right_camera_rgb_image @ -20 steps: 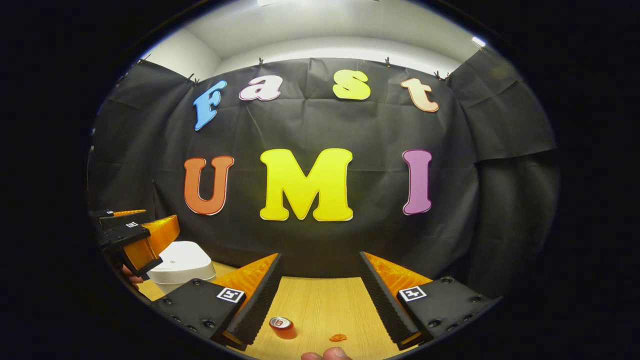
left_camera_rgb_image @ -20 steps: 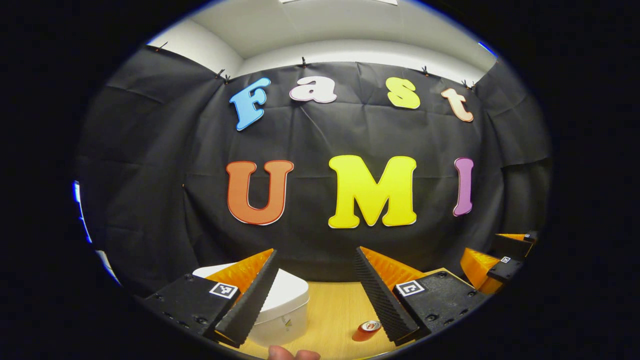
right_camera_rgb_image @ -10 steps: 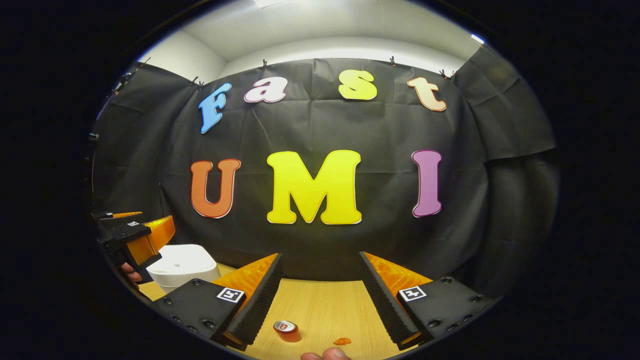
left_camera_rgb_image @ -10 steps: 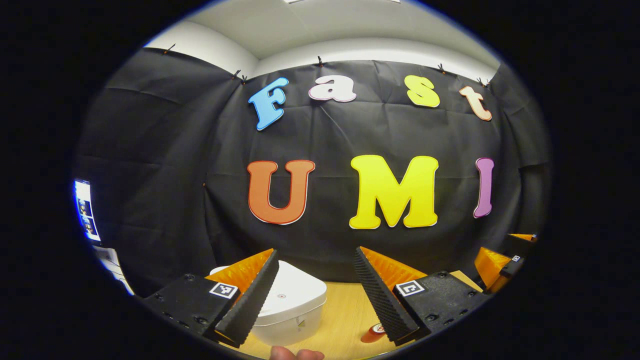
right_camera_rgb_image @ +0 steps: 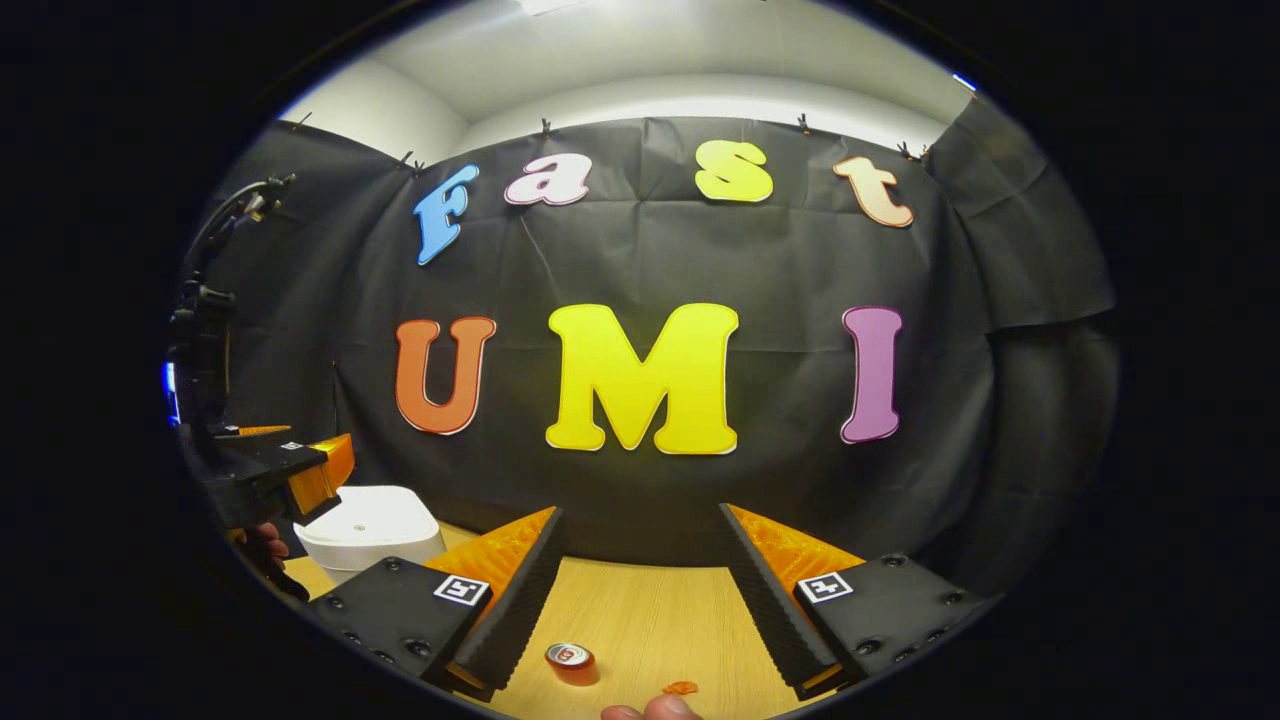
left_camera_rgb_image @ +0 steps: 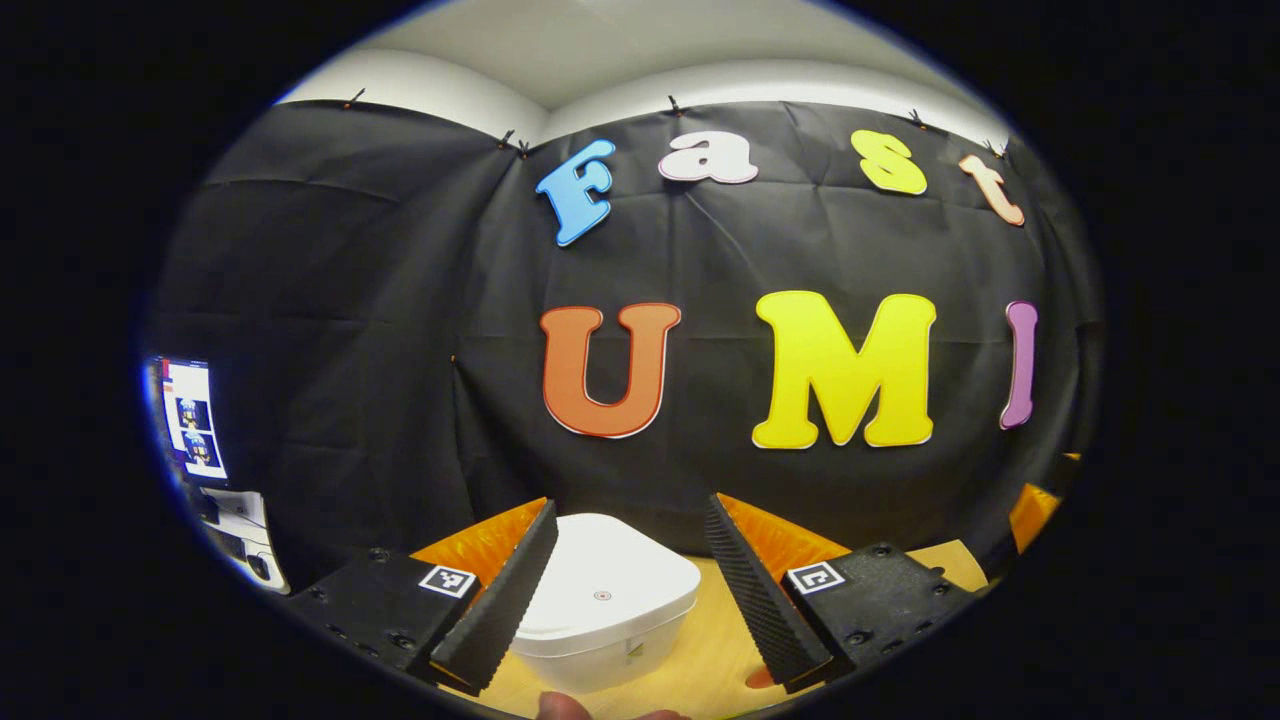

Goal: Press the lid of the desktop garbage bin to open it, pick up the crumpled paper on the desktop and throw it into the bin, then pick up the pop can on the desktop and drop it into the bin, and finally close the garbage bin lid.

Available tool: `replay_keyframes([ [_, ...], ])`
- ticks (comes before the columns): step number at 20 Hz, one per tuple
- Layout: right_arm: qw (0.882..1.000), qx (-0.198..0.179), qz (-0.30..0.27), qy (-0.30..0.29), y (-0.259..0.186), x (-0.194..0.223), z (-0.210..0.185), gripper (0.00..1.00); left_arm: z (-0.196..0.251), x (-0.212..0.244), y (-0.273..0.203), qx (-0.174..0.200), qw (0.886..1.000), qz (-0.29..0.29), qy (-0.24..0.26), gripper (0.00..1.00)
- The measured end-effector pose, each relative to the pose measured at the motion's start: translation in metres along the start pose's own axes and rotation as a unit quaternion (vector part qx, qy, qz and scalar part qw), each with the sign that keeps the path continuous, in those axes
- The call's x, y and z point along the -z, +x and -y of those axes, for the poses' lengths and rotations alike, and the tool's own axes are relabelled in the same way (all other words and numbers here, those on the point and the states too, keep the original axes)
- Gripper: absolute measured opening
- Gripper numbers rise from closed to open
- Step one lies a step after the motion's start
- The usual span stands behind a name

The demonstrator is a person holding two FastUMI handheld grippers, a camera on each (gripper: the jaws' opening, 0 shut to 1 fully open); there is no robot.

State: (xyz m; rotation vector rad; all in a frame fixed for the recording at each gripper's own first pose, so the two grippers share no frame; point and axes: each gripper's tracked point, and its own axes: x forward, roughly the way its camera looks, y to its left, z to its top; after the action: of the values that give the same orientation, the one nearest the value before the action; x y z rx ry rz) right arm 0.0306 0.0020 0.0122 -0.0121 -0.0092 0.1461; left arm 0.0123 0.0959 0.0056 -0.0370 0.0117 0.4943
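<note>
Down at the bottom of the left gripper view my left gripper (left_camera_rgb_image: 625, 585) has its fingers spread apart with nothing between them but air, and the white bin (left_camera_rgb_image: 608, 600) sits right in that gap, low centre of the frame, lid down flat. It's standing on the wooden desk (left_camera_rgb_image: 715, 650). Just a sliver of the can (left_camera_rgb_image: 757, 678) peeks out by the right finger, bottom right of centre.

Over in the right gripper view the right gripper (right_camera_rgb_image: 640, 585) is also wide apart, holding nothing. Between its fingers at the bottom I can see the can (right_camera_rgb_image: 571, 661) upright on the desk (right_camera_rgb_image: 640, 610), and a bit to its right, near the bottom edge, the small orange paper (right_camera_rgb_image: 680, 688). They're apart, not touching. Bin (right_camera_rgb_image: 372, 528) is at lower left of that frame, with the left gripper (right_camera_rgb_image: 290, 475) hanging just above and beside it. A fingertip (right_camera_rgb_image: 650, 710) pokes in at the very bottom.
</note>
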Motion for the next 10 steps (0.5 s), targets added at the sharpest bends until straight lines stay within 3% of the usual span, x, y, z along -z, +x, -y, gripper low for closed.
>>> replay_keyframes([
  [5, 1.000, -0.002, -0.005, -0.008, 0.000, 0.002, 0.015, 0.96, -0.013, 0.025, 0.020, -0.043, 0.998, -0.033, -0.020, 0.88],
  [10, 1.000, 0.002, -0.017, -0.010, 0.001, 0.011, 0.030, 0.96, -0.023, 0.048, 0.035, -0.076, 0.995, -0.064, -0.022, 0.66],
])
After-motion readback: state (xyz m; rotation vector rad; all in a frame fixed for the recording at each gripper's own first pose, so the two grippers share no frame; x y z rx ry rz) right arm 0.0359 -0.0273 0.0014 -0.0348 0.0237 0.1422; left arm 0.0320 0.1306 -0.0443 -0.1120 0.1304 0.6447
